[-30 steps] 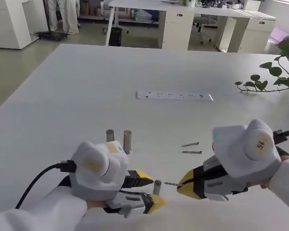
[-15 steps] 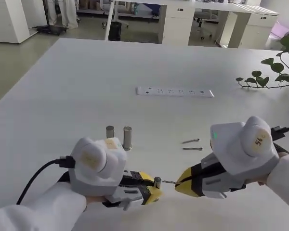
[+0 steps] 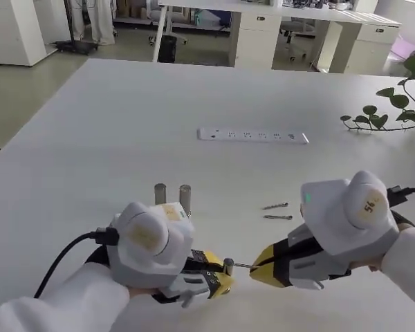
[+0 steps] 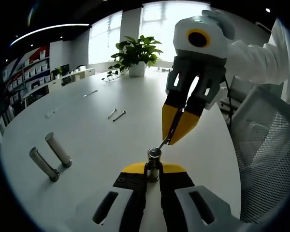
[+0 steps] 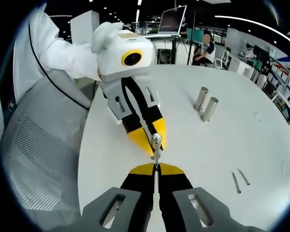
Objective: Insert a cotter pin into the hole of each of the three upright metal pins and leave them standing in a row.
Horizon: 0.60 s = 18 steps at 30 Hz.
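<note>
My left gripper (image 3: 220, 272) (image 4: 153, 170) is shut on an upright metal pin (image 3: 228, 265) (image 4: 153, 157) (image 5: 156, 139) near the table's front edge. My right gripper (image 3: 257, 266) (image 5: 155, 167) is shut on a thin cotter pin (image 3: 243, 264) (image 4: 165, 140) (image 5: 155, 154), whose tip touches the top of that held pin. Two more metal pins (image 3: 160, 194) (image 3: 185, 198) (image 4: 42, 164) (image 4: 58, 149) (image 5: 200, 98) (image 5: 210, 109) stand side by side behind the left gripper. Two spare cotter pins (image 3: 274, 206) (image 3: 278, 217) (image 4: 112, 113) (image 4: 120, 115) (image 5: 235, 182) (image 5: 243, 176) lie on the table beyond the right gripper.
A white power strip (image 3: 252, 135) lies across the middle of the white table (image 3: 111, 138). A leafy plant (image 3: 391, 111) reaches in from the right edge. Desks and cabinets stand beyond the table's far end.
The left gripper has closed on the near metal pin and brought it up to the cotter pin's tip. The right gripper has barely moved.
</note>
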Motion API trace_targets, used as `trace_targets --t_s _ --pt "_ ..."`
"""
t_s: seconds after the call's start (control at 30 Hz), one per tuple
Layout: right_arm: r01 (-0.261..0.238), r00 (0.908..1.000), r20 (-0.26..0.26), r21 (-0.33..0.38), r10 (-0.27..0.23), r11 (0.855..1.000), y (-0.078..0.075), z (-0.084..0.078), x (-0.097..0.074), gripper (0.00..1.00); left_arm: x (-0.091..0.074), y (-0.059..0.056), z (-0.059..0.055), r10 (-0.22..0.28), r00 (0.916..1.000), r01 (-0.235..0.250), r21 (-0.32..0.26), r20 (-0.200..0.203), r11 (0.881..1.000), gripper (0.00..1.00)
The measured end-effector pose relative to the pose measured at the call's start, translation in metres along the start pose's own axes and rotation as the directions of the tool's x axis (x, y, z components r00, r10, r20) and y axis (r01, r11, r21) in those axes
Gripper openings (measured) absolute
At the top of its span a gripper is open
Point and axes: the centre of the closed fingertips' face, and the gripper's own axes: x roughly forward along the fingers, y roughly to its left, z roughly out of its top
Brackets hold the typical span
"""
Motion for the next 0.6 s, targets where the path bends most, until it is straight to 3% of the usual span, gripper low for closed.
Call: trace_targets --t_s 0.27,0.4,0.47,0.6 --pt "0.008 1.0 -0.005 -0.011 -0.008 1.0 0.001 0.003 0.007 0.0 0.001 -0.001 0.0 0.007 0.9999 -0.007 -0.001 -0.01 1.0 0.07" --pt "0.01 0.9998 -0.017 -0.078 -0.011 0.997 0.001 0.007 0.01 0.0 0.001 -0.001 0.0 0.007 0.9998 -0.007 0.002 -0.021 1.0 0.08" --pt "0.004 0.9998 -0.02 -0.075 -0.006 0.997 0.001 0.007 0.01 0.0 0.001 -0.001 -0.002 0.001 0.9996 -0.001 -0.005 -0.029 1.0 0.08" --pt "0.002 0.9992 -0.04 -0.081 -0.006 0.997 -0.001 0.006 0.012 0.0 0.001 -0.003 -0.01 -0.01 0.9975 0.012 0.027 -0.071 1.0 0.09"
